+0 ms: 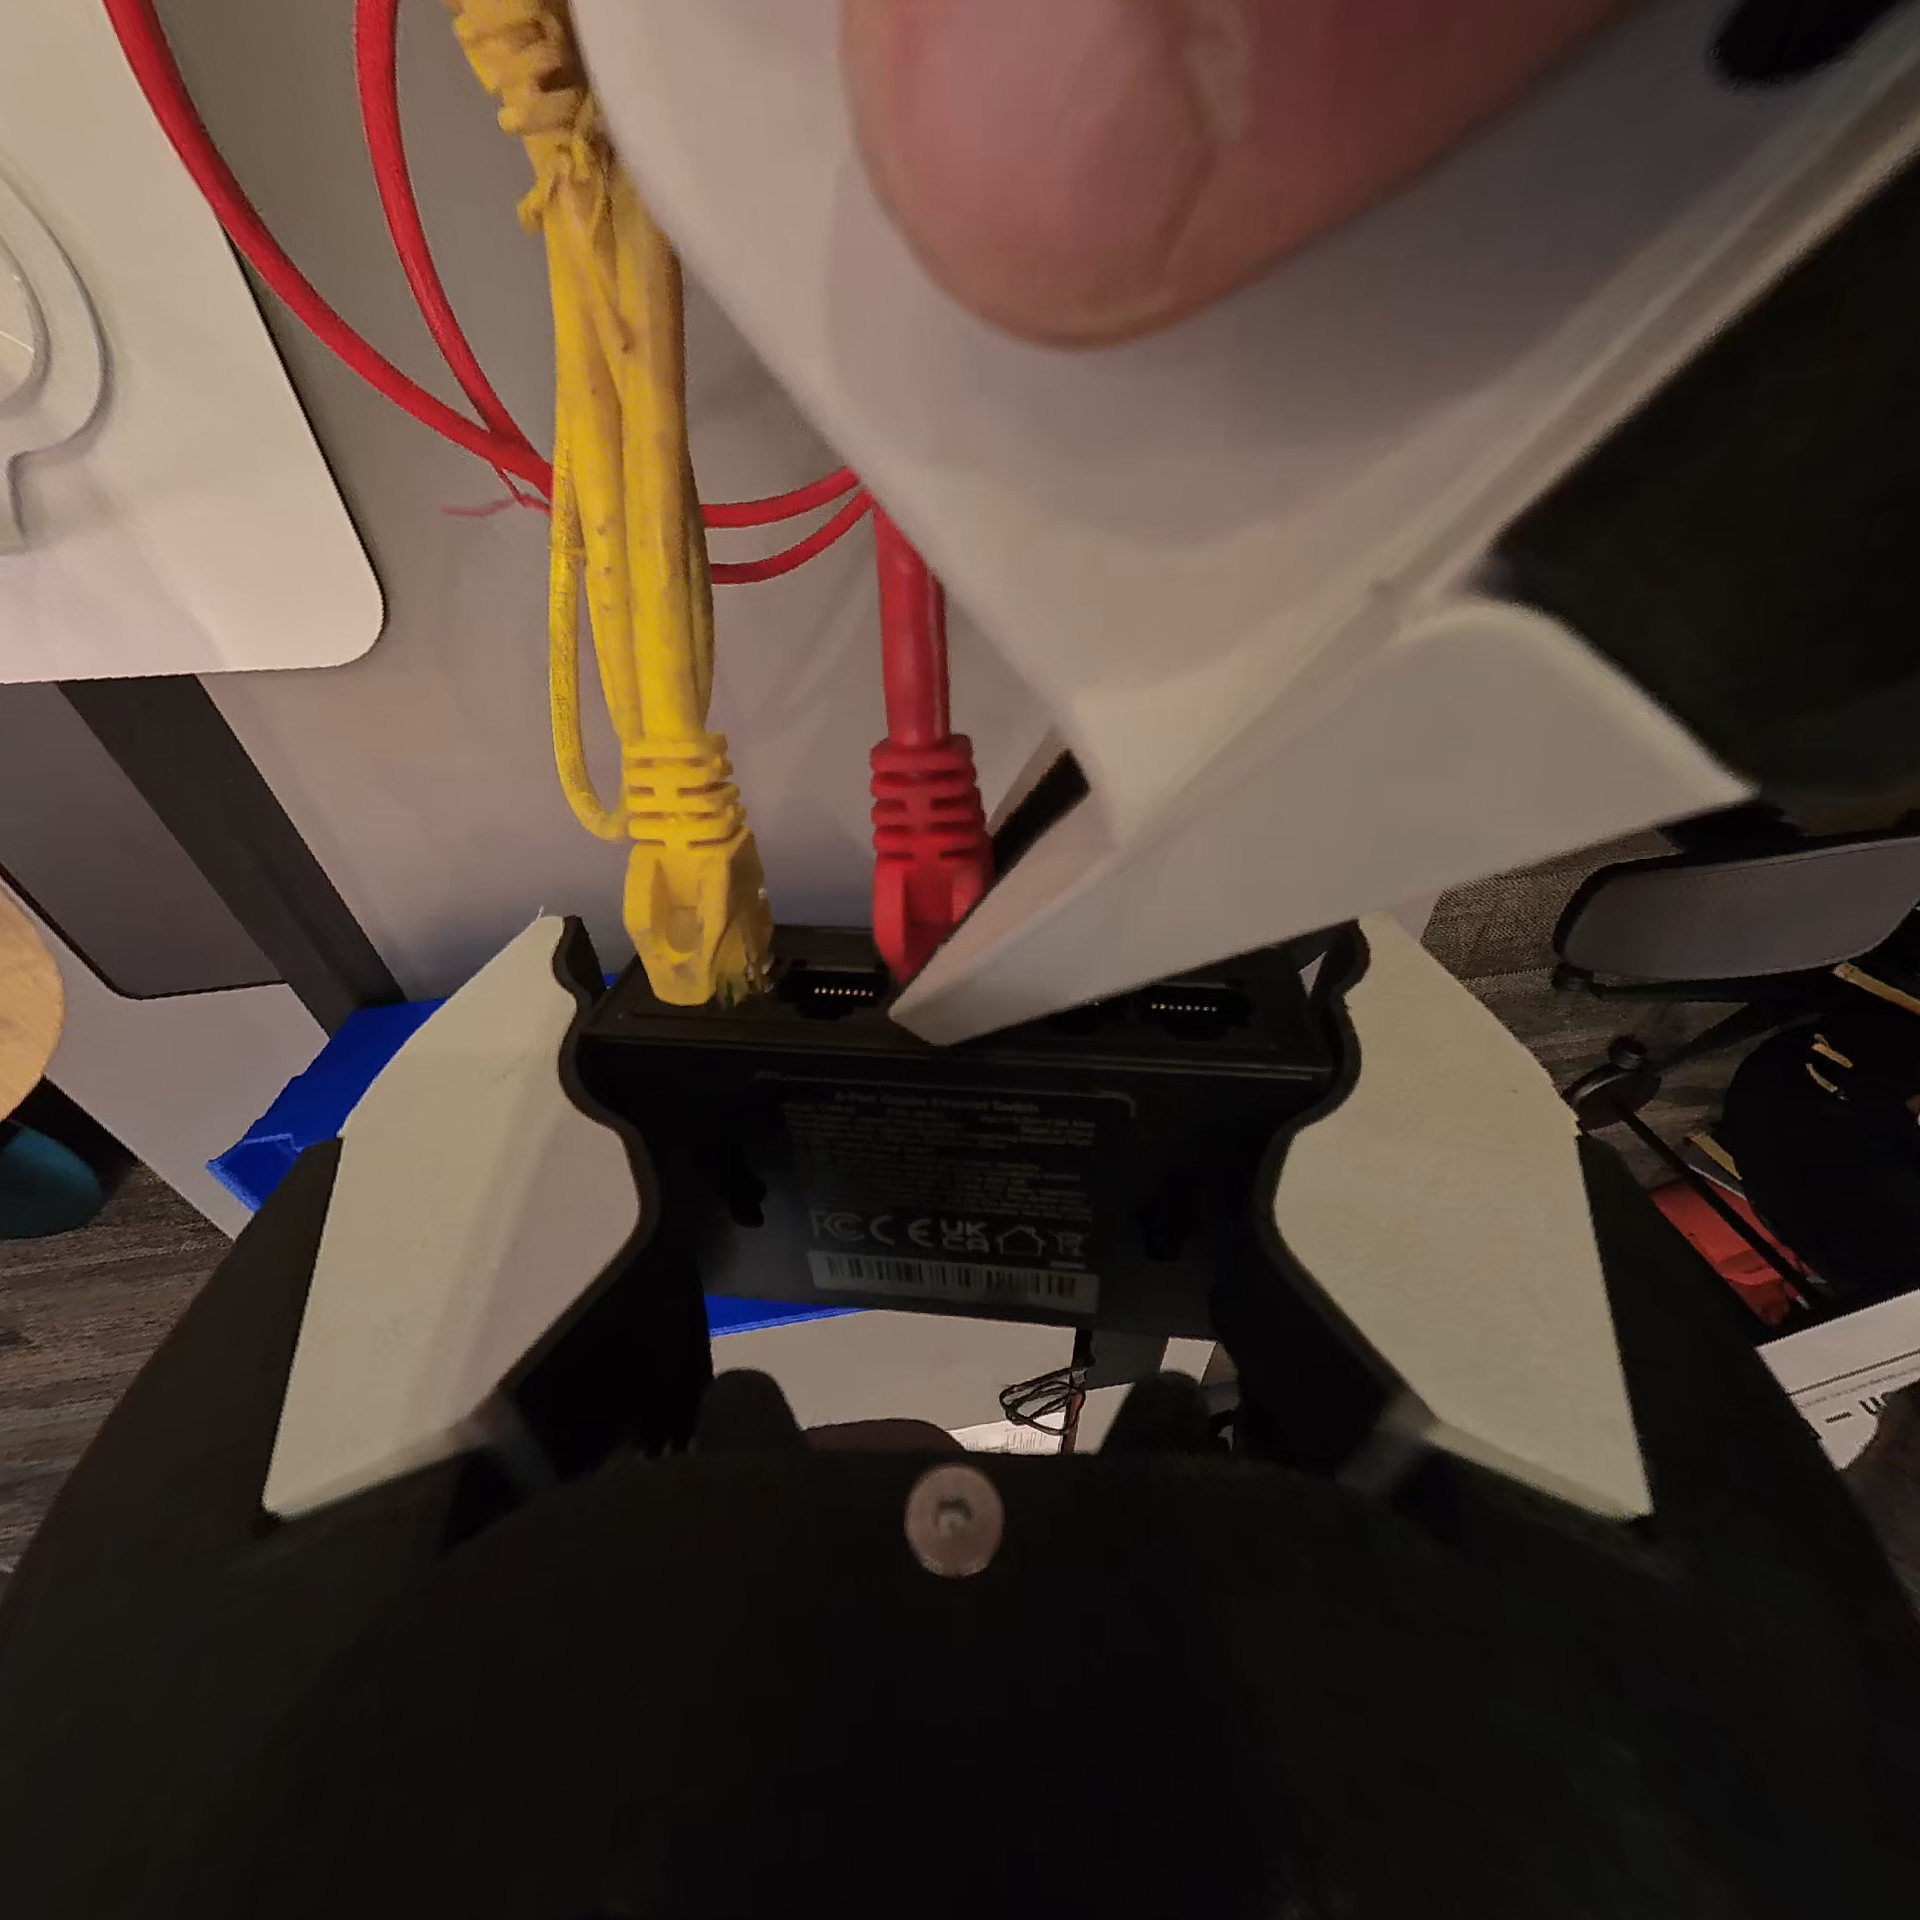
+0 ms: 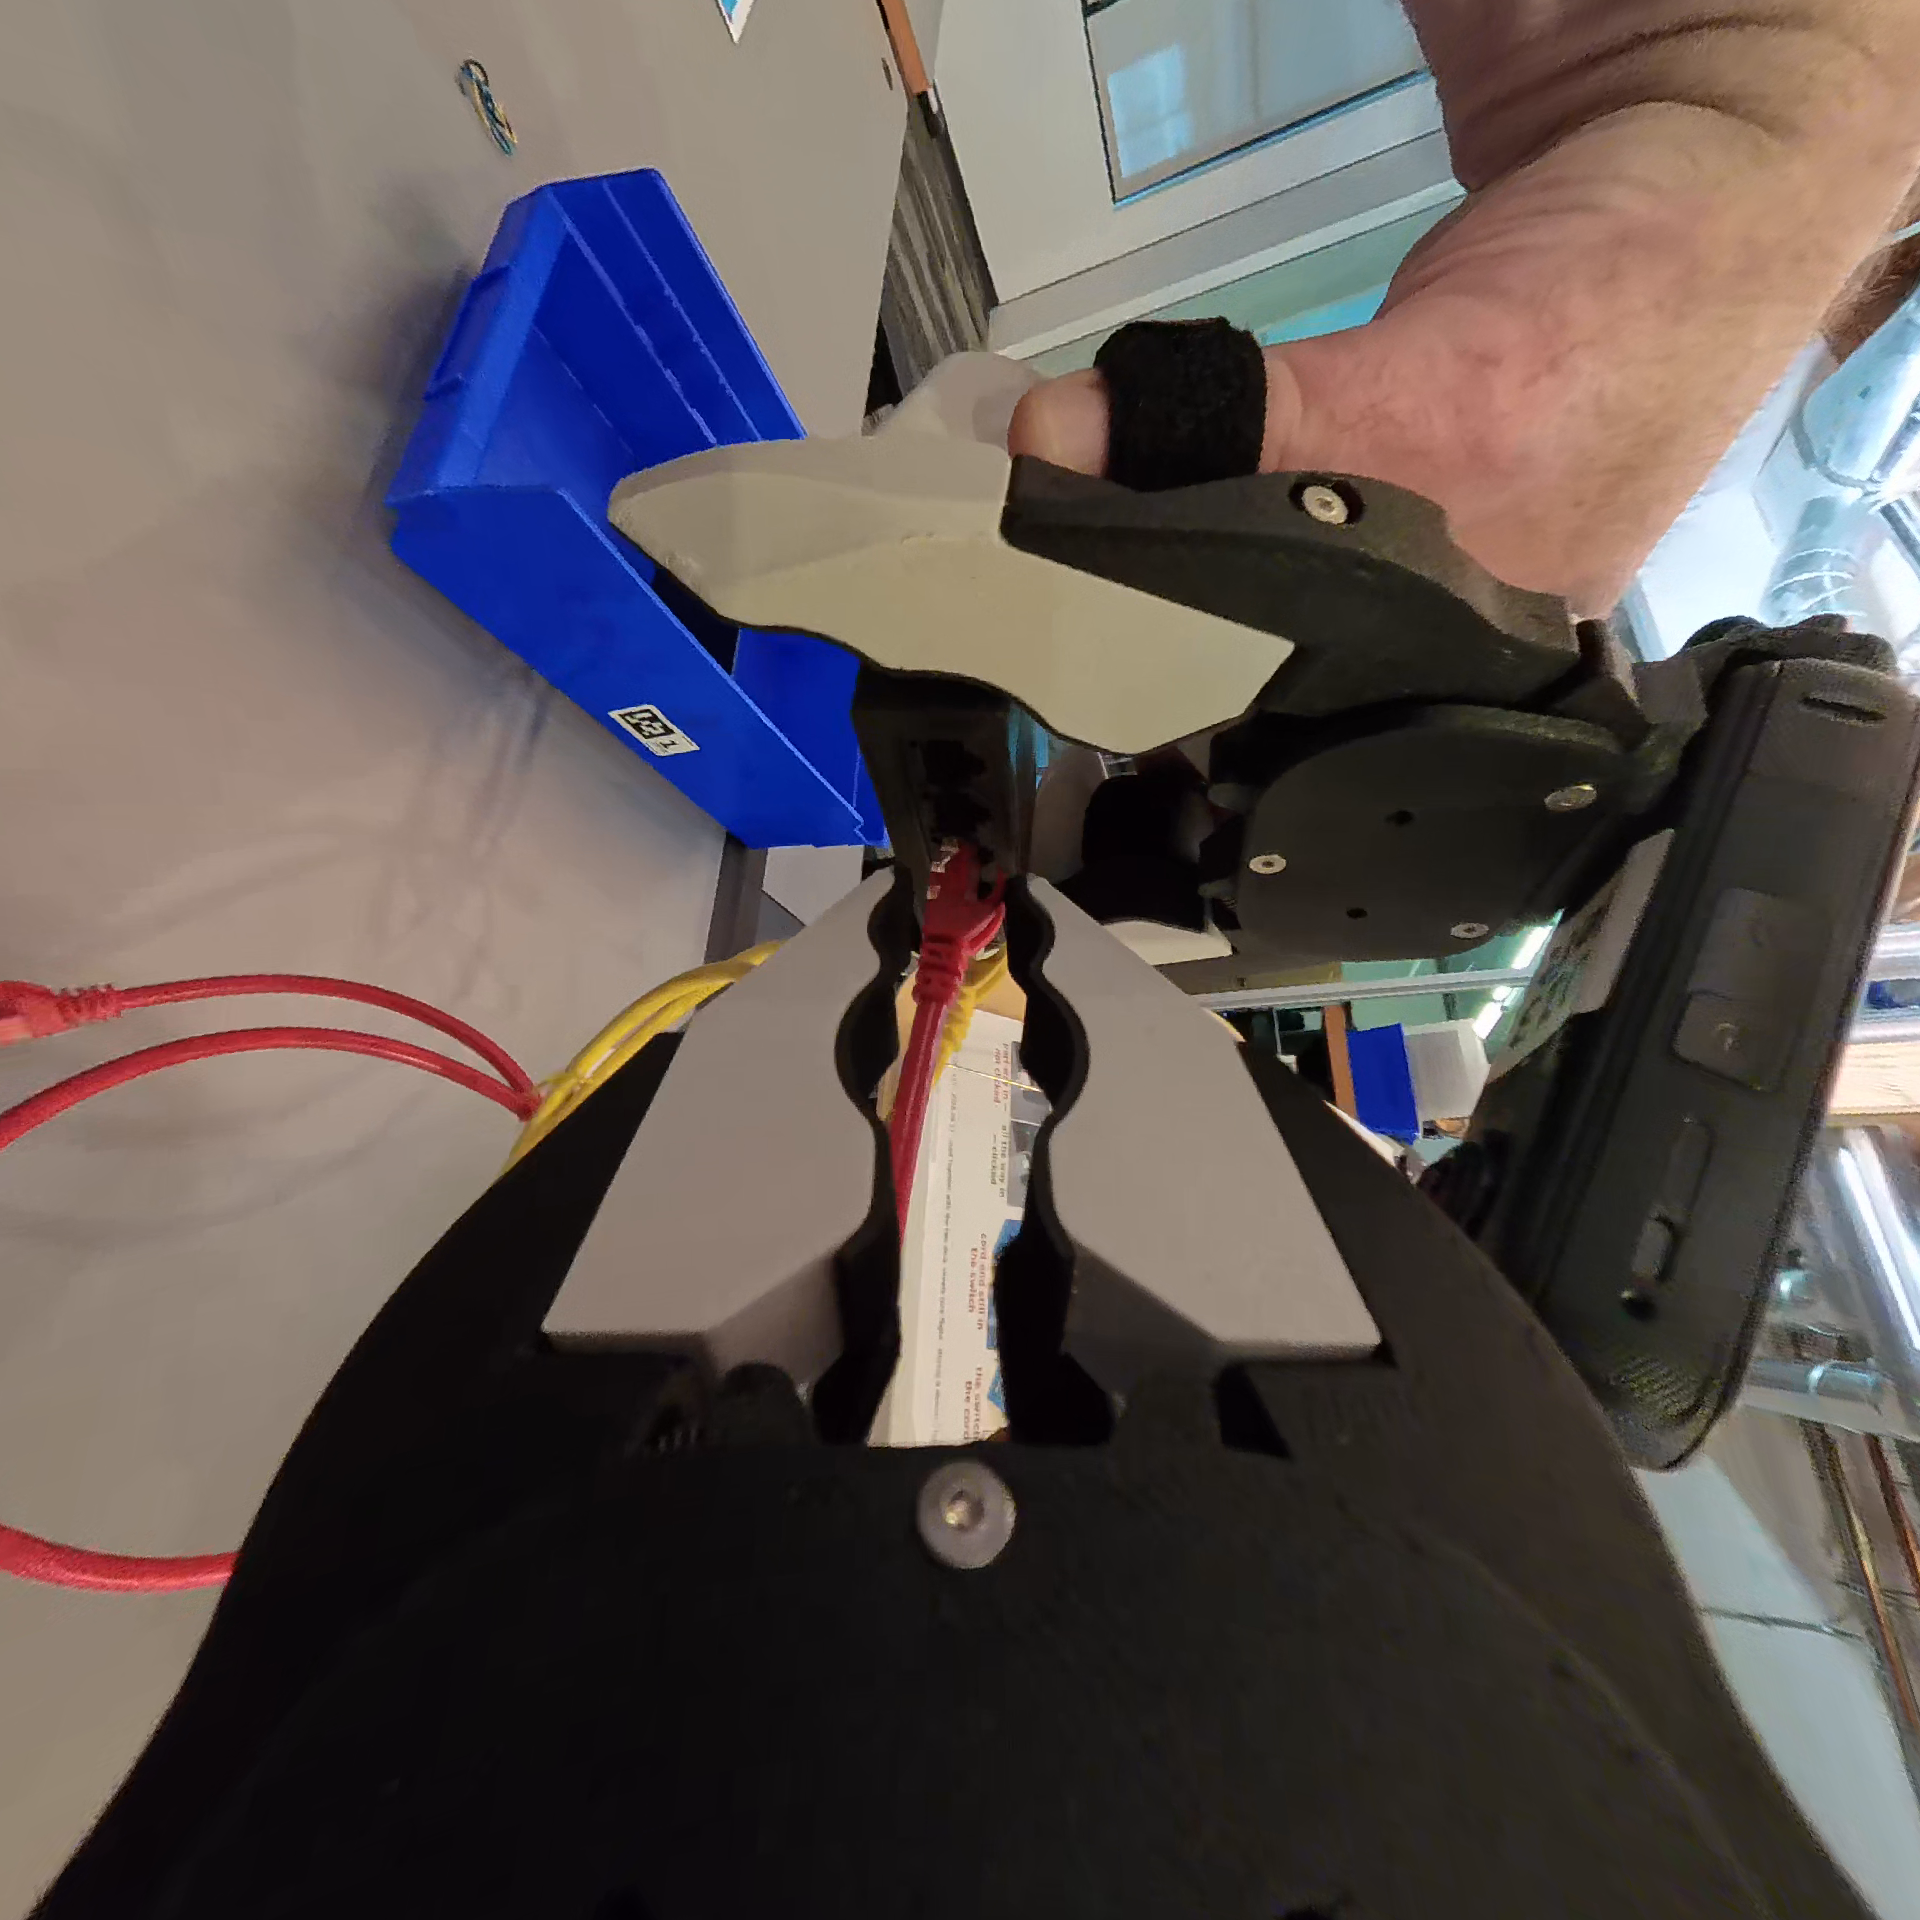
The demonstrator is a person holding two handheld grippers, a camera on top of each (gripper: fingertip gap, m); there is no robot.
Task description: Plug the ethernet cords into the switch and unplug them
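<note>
Between the fingers of the left gripper (image 1: 951, 935), the switch (image 1: 951, 1164), port row facing away. In the leftmost port, the plug of the first cord (image 1: 686, 862); just right of it an open port; right of that, the plug of the second cord (image 1: 925, 831), pinched at the tips of the right gripper (image 2: 951, 883), cable trailing back between those fingers. Farther right, two more open ports. Behind the switch, on the table (image 2: 260, 727), a bin (image 2: 582, 416). Loops of both cords across the table to the left.
</note>
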